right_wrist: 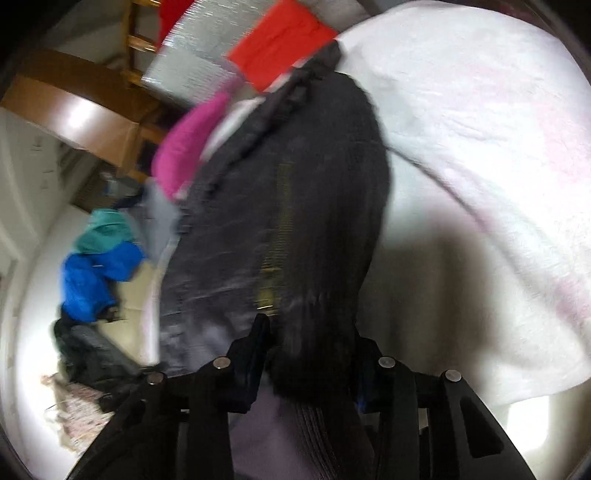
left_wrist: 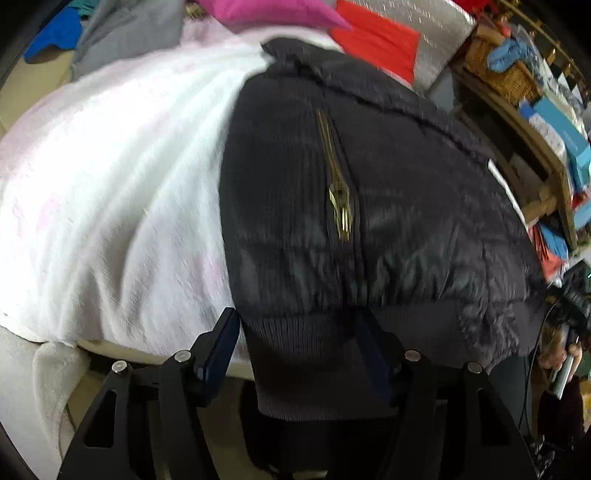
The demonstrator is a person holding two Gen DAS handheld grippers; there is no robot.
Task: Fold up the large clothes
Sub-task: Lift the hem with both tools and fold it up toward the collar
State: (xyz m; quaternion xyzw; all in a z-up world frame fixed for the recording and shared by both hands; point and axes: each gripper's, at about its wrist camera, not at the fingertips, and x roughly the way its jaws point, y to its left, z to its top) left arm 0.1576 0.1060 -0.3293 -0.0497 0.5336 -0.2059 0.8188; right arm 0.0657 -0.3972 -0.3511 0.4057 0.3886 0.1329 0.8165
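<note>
A black padded jacket [left_wrist: 369,206] with a gold zipper [left_wrist: 338,184] lies on a white fleece blanket [left_wrist: 110,192]. Its ribbed hem [left_wrist: 314,362] hangs over the near edge. My left gripper [left_wrist: 298,317] stands open astride the hem's left corner. The left fingertip touches the corner and the right finger lies over the rib. In the right wrist view the same jacket [right_wrist: 288,206] runs away from me. My right gripper [right_wrist: 309,328] is shut on a bunch of its dark fabric, which fills the gap between the fingers.
A pink garment [left_wrist: 273,11], a red cloth [left_wrist: 376,37] and a silver cushion [left_wrist: 439,33] lie beyond the jacket. Grey clothing [left_wrist: 125,33] and blue clothing [left_wrist: 55,37] sit far left. A cluttered wooden shelf [left_wrist: 524,122] stands on the right. A person's hand [left_wrist: 554,354] shows at the right edge.
</note>
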